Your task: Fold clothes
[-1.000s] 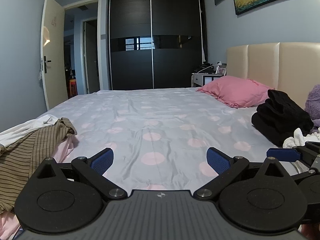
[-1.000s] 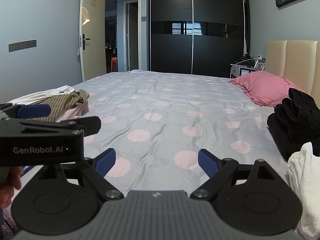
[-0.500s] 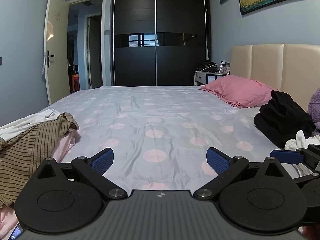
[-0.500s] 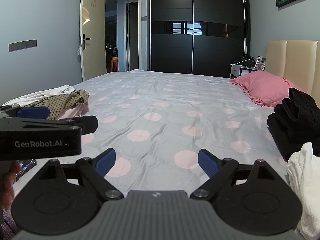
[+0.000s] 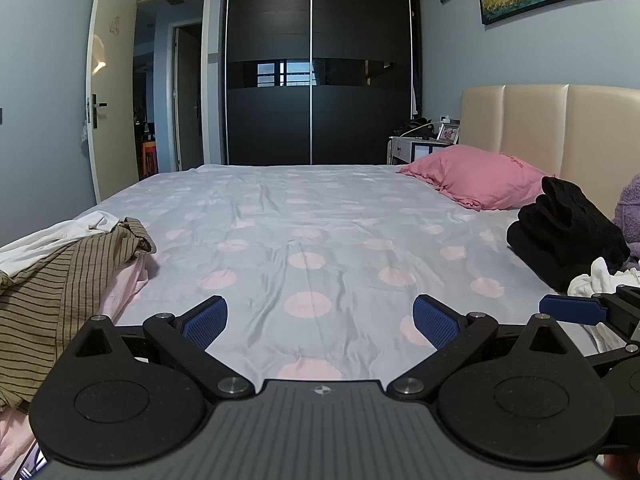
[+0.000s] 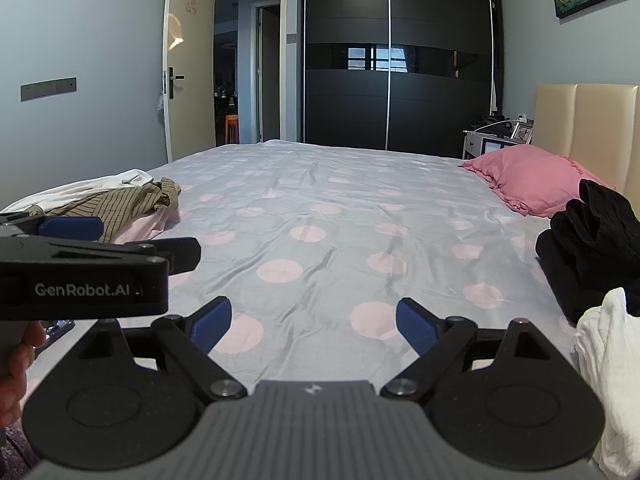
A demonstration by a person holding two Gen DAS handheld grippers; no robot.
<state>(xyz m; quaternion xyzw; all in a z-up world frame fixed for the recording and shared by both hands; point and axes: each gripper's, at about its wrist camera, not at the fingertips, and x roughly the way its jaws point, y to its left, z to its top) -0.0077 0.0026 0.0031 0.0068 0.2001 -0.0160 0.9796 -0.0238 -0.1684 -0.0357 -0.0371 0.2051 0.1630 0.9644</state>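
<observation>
"GenRobot.AI" on left gripper; both grippers' fingers apart over bed.

The right gripper hangs low over the bed with its blue-padded fingers spread wide and nothing between them; the left gripper (marked GenRobot.AI) juts in from the left edge, a hand below it; a striped brown garment lies crumpled at far left, black clothes and a white cloth at right, a pink pillow beyond them.
</observation>
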